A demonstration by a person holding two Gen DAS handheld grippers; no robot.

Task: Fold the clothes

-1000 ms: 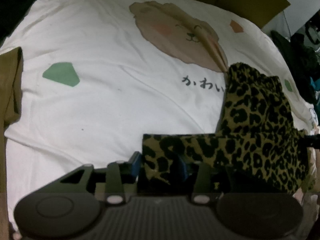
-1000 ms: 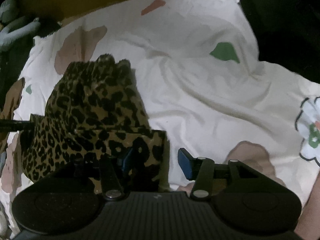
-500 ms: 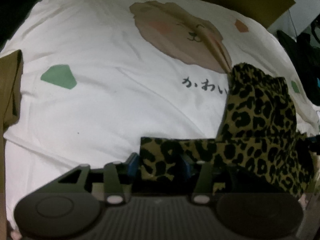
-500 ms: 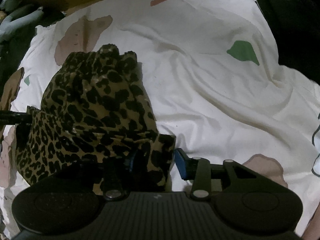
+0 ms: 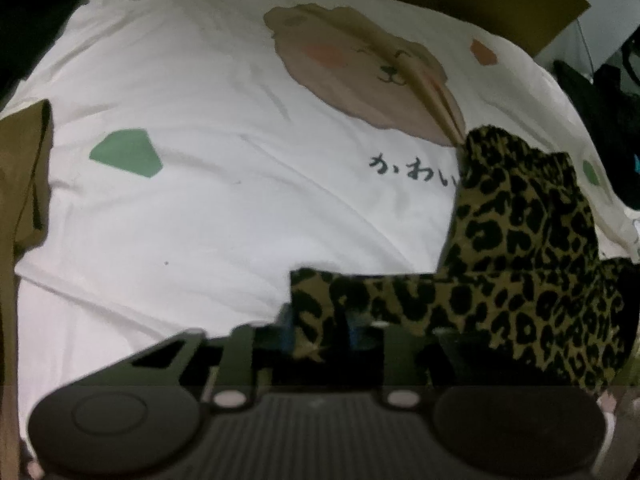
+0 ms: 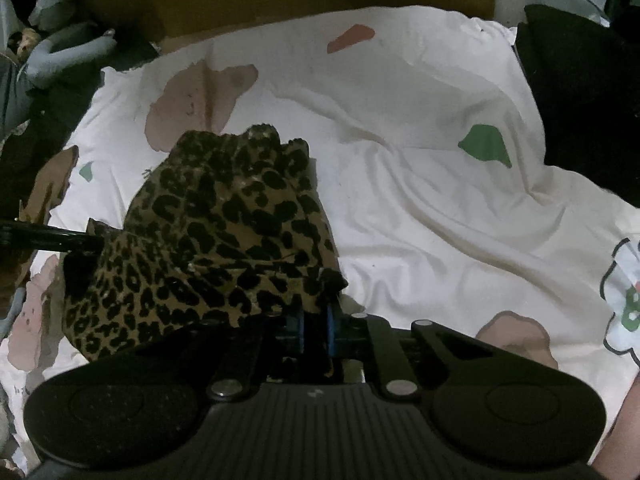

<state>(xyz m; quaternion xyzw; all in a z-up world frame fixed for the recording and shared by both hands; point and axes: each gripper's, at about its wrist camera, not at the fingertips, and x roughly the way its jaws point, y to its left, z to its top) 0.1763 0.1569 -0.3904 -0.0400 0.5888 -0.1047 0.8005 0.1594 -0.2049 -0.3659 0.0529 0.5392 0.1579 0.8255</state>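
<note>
Leopard garment [image 5: 520,248] bunched on white sheet [image 5: 224,216], unfolded; left gripper [image 5: 318,330] closing on near-edge corner; right gripper [image 6: 314,322] closing, pinching other corner; folding barely begun; every fold left.

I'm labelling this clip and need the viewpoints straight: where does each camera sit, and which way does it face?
Left wrist: sits on the left gripper, looking steeply down along its fingers at the white printed sheet; jaws closing on a corner of the leopard-print garment.
Right wrist: sits on the right gripper, looking steeply down over the same bed; jaws closing on another corner of the garment; no bare hand clearly shows.
Shared: garment, sheet, and the sheet's green patch.
</note>
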